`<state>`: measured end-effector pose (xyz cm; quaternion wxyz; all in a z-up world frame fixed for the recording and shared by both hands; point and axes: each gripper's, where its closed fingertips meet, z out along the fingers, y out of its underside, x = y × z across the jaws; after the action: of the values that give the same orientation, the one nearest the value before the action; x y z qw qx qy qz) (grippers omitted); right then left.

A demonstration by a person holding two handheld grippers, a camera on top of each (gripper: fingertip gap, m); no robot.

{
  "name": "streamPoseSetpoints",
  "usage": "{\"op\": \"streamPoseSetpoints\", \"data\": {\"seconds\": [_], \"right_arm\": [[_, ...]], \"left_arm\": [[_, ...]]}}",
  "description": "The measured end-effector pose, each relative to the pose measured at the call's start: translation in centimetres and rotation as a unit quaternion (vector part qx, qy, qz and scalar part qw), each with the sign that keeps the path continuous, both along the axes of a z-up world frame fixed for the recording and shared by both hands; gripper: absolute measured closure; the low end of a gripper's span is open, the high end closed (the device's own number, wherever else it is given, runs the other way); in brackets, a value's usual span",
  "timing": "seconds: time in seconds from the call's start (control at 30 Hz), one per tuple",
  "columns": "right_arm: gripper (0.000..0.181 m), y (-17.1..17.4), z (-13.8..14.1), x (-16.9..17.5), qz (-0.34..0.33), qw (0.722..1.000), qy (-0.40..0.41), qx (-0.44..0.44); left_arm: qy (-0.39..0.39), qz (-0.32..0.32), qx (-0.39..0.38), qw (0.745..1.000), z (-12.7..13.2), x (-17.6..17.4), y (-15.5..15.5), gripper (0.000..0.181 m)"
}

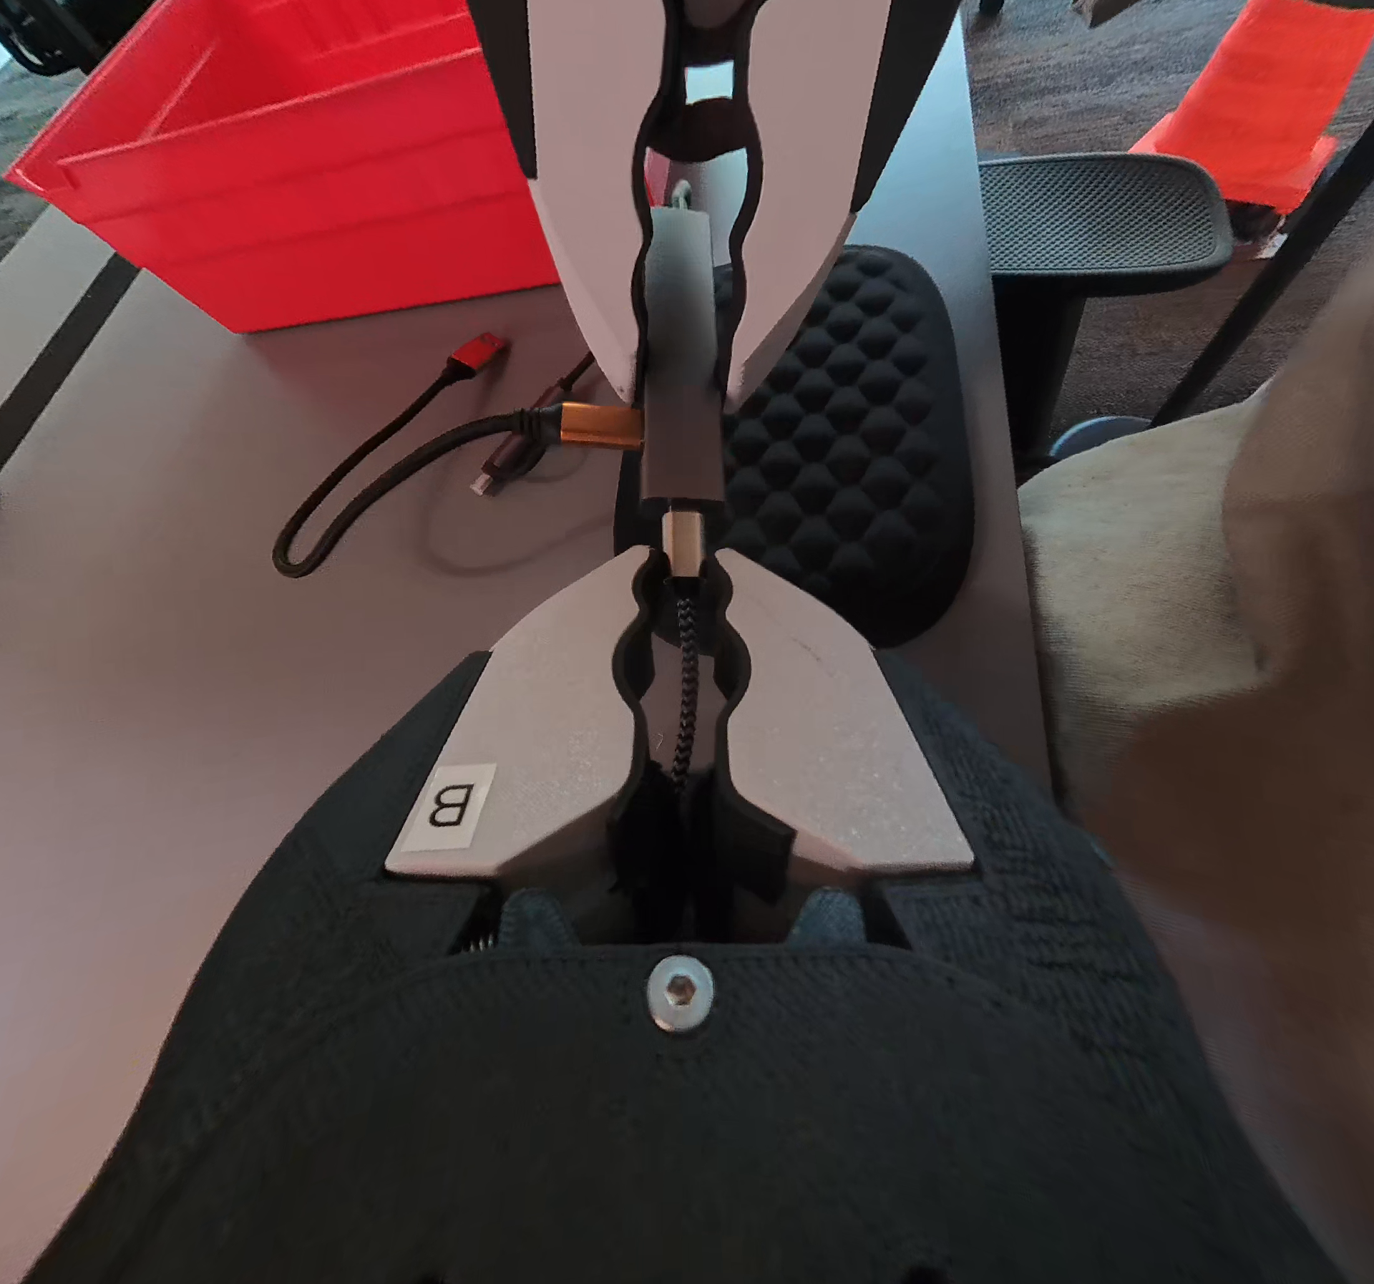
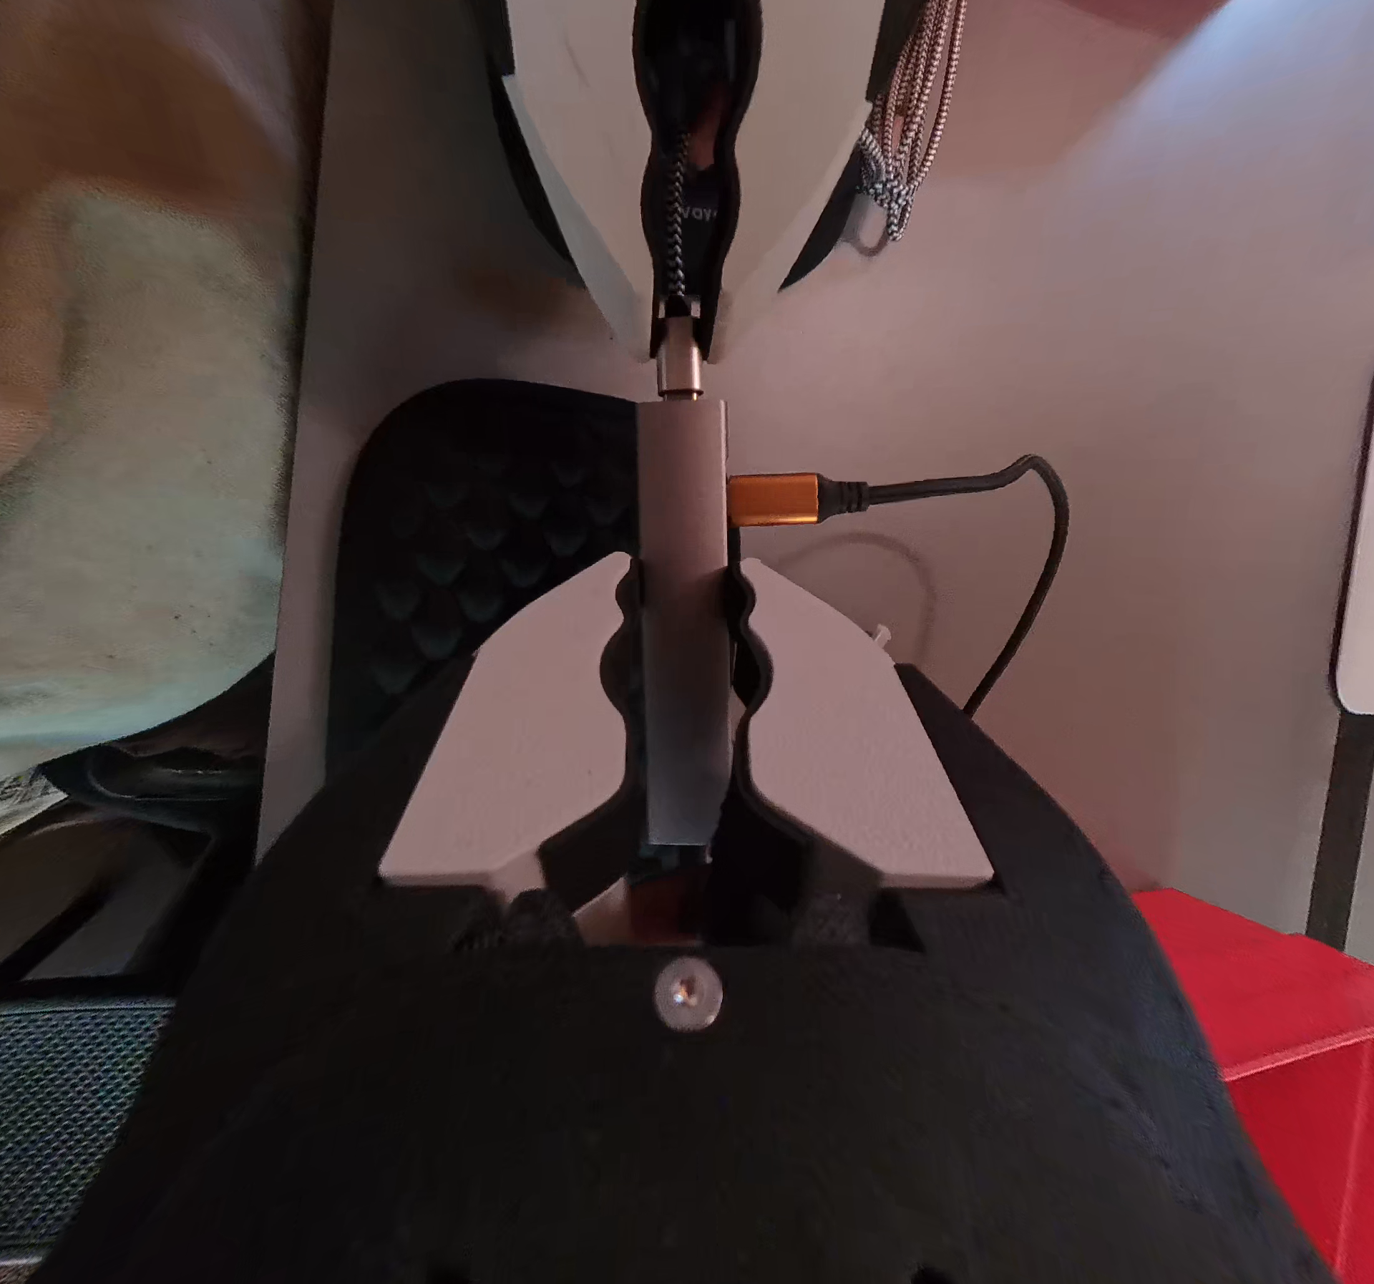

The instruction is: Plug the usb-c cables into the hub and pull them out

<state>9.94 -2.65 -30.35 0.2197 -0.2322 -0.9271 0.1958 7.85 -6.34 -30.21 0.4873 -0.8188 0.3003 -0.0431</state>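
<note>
Two hand-held grippers at work above the desk (image 1: pixel 186 579): left hand-held gripper (image 1: pixel 682 568) clamped on the silver plug (image 1: pixel 682 538) of the braided usb-c cable (image 1: pixel 685 698), right hand-held gripper (image 2: pixel 680 568) clamped on the grey hub (image 2: pixel 682 505). Plug seated at the hub's end port, or very nearly; orange-plugged cable (image 2: pixel 773 499) already in a side port. Likely at the turn between insertion and removal. Next: straight pull along the port axis, hub held firm, no twisting.
</note>
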Motion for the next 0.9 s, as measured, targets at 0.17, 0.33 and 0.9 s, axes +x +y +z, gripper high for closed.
{"op": "streamPoseSetpoints", "data": {"seconds": [0.17, 0.33, 0.9], "right_arm": [[0.161, -0.5, -0.2, 0.2, 0.020, 1.000, 0.009, 0.017], [0.161, -0.9, 0.7, -0.2, 0.013, 0.999, 0.030, -0.004], [0.160, 2.4, 9.9, -3.5, -0.079, 0.948, 0.306, -0.034]], "left_arm": [[0.030, -0.015, -0.010, 0.999, -0.2, 0.3, -0.3, 0.173], [0.020, 0.001, 0.000, 1.000, 0.2, -0.2, -0.1, 0.173], [0.008, 0.196, 0.537, 0.821, 14.7, -7.5, -6.3, 0.141]]}}
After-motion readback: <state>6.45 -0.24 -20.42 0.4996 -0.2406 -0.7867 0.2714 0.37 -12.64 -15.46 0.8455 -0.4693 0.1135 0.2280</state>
